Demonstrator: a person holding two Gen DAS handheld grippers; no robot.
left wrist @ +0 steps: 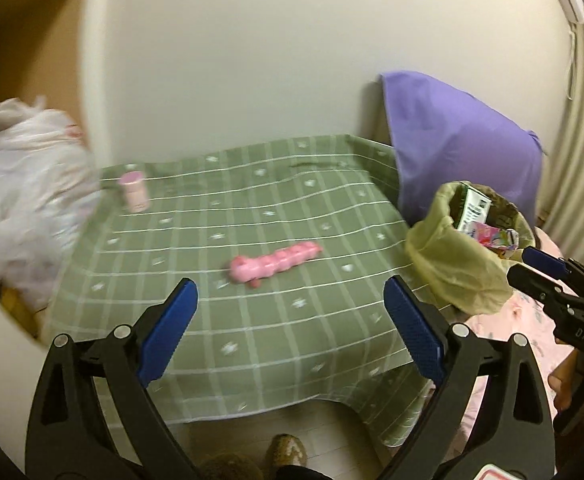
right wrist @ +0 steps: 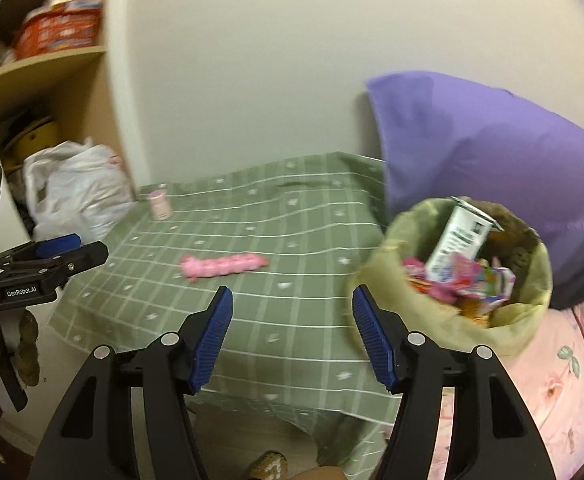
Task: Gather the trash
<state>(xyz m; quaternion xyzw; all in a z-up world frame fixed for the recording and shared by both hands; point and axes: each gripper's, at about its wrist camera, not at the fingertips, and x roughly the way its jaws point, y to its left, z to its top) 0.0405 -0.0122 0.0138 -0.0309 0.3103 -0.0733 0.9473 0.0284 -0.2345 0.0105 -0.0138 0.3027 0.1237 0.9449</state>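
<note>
A long pink crumpled wrapper lies in the middle of the green checked tablecloth. A small pink cup stands upright at the table's far left corner. At the table's right edge a bin lined with a yellowish bag holds a white carton and colourful wrappers. My left gripper hangs open over the near side of the table, short of the pink wrapper, with nothing between its fingers. My right gripper is open and empty, just left of the bin.
A purple pillow leans on the wall behind the bin. A white plastic bag sits left of the table below a shelf. Pink floral bedding lies at the right. A slipper shows below the table's front edge.
</note>
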